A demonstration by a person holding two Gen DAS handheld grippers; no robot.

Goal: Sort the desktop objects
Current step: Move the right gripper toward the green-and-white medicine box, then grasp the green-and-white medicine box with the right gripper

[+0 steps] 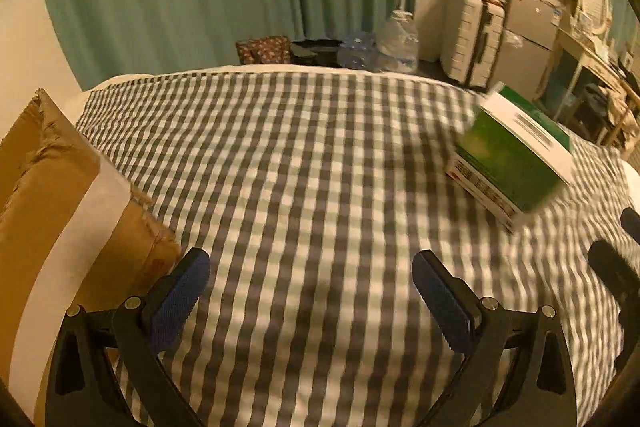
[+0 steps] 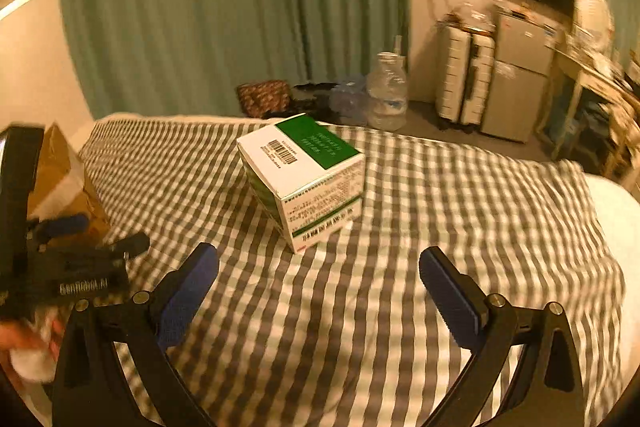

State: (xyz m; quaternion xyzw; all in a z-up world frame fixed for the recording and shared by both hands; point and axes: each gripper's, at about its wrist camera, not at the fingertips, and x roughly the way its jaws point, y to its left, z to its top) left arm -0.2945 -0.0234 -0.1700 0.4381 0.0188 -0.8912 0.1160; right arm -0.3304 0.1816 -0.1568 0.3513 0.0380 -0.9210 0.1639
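Blue-padded left gripper (image 1: 310,293) and right gripper (image 2: 318,291) both spread wide, holding nothing. Green-and-white cardboard box (image 2: 302,179) rests on the grey-checked bed cover (image 2: 440,227), ahead of the right gripper.

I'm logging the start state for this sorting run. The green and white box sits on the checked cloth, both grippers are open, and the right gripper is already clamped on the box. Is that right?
Not quite. The right gripper is not clamped on the green and white box: the right wrist view shows its jaws wide apart, short of the box. The box does sit on the checked cloth, and the left gripper is open too.
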